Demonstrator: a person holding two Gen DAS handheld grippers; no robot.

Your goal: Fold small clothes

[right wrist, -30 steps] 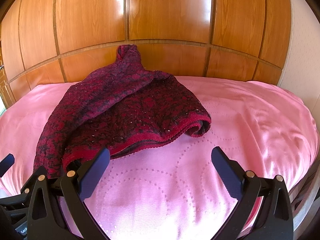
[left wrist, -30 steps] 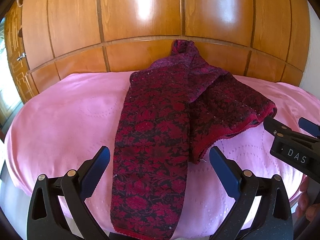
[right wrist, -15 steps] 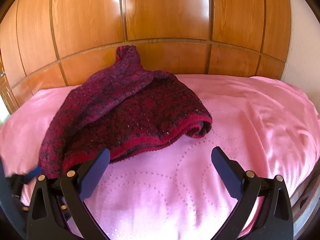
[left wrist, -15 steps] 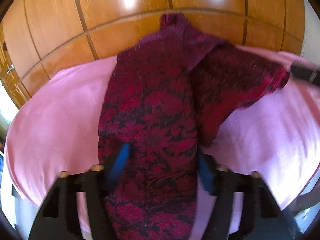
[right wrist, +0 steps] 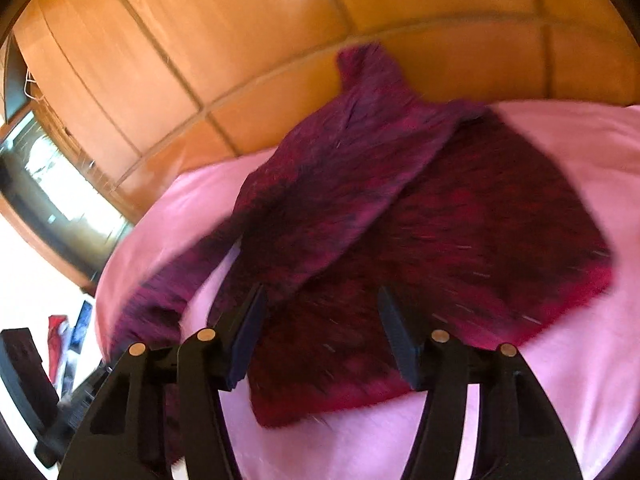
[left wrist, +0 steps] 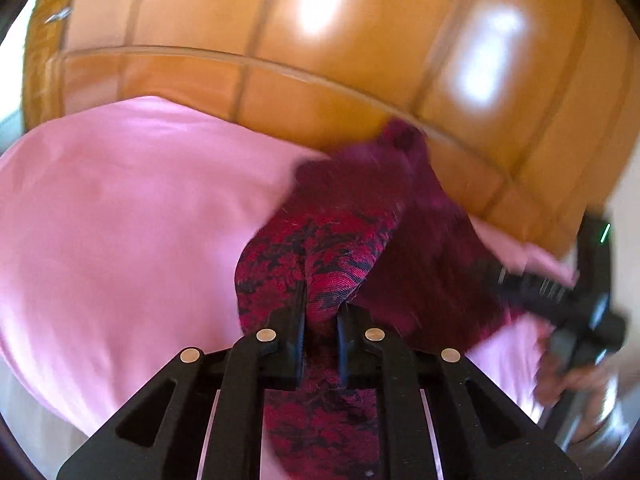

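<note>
Dark red patterned garment (right wrist: 420, 216) lies on pink bed (left wrist: 120, 220), top end toward wooden headboard (left wrist: 320, 40). Left gripper (left wrist: 322, 312): jaws clamped on a bunched fold of its near strip, likely to carry it over. Right gripper (right wrist: 320, 332): jaws apart over the red hem. Open bed on both sides.

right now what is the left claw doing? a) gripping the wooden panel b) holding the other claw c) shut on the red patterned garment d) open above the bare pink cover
c: in the left wrist view the left claw has its fingers closed on a bunched fold of the red patterned garment.
</note>
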